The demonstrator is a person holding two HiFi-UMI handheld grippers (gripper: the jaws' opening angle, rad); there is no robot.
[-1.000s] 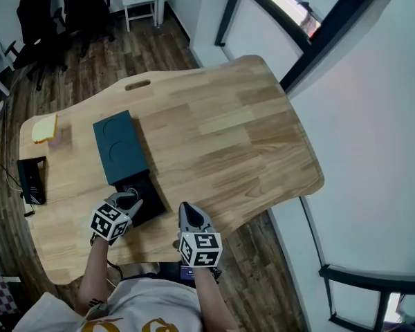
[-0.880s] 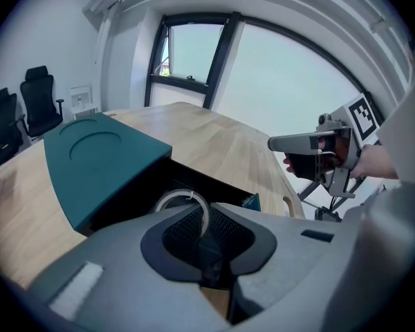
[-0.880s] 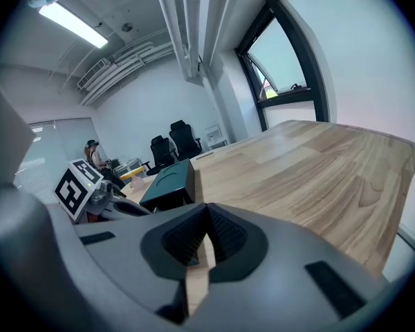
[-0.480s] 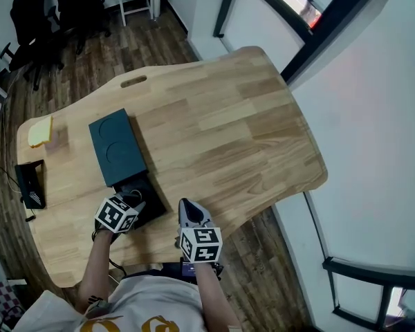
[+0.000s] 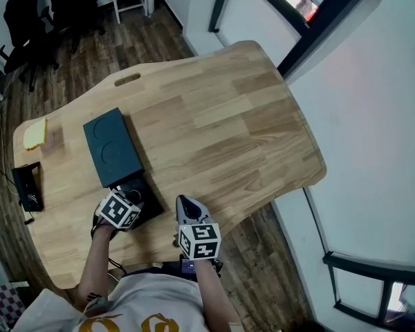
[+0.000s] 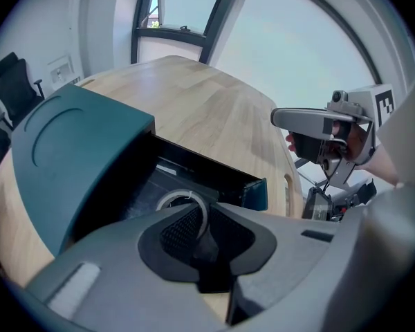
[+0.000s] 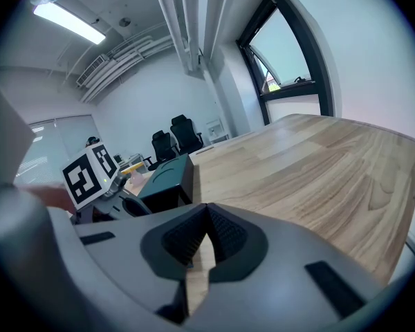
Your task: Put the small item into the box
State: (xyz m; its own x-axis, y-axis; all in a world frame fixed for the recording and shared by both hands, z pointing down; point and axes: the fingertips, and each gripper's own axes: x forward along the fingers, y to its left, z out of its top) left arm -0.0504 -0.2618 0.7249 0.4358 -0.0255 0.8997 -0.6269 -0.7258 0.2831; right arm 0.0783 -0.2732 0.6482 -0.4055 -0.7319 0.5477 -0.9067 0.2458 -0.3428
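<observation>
1. Left gripper (image 6: pixel 205 220) pinches a thin pale ring (image 6: pixel 183 194), possibly wire, just above the open dark box (image 6: pixel 214 175).
2. Right gripper (image 7: pixel 206 235) is closed, empty, beside it.
3. Released near the box wall, the ring could bounce onto the table (image 6: pixel 221 116).

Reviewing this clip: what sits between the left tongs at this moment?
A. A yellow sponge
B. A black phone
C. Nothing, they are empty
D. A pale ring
D: the left gripper view shows the left tongs pinching a pale ring above the open tray of the dark teal box.
</observation>
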